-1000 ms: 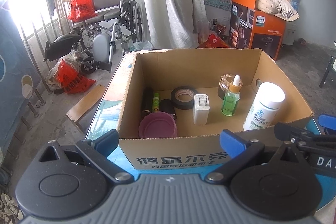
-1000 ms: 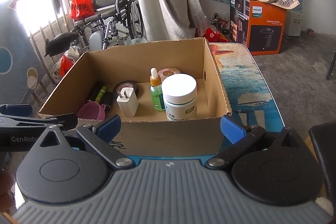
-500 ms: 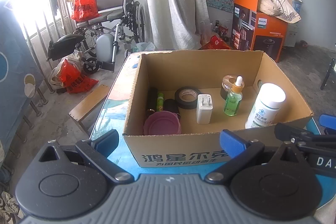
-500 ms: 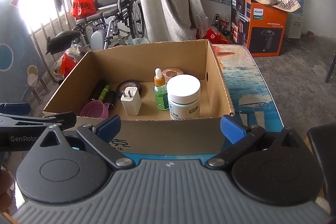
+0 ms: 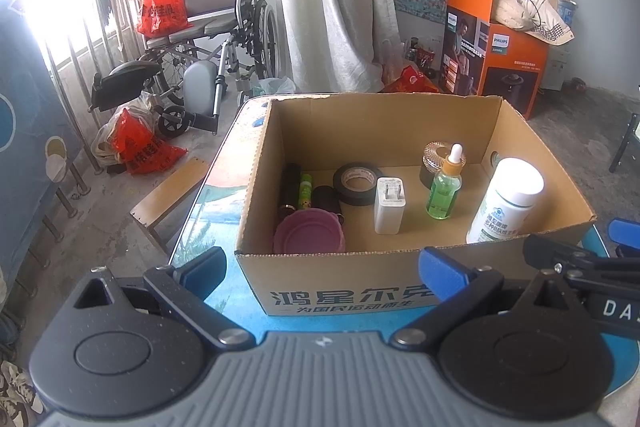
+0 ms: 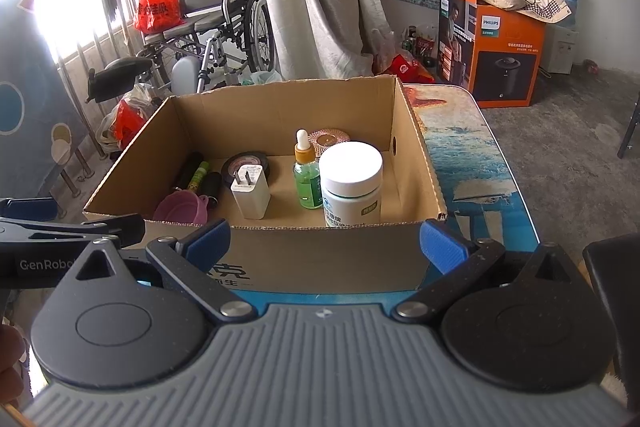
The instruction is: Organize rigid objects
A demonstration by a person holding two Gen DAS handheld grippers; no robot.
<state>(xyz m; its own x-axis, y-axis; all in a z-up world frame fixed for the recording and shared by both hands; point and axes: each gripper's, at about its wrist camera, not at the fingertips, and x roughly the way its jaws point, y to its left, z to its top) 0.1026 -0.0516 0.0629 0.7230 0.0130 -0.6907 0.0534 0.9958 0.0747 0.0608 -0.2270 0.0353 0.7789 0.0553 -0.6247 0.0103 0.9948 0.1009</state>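
Both hand-held grippers are easing back from the box, which is shrinking a little in each view. Left hand-held gripper is hanging wide open and empty before the near wall; right hand-held gripper likewise, gaping with nothing held. Inside, left to right, are sitting a pink cup, tape, charger, dropper and white jar. I'd judge it wise to come in over the rim from above, taking upright items squarely so neighbours aren't toppling.
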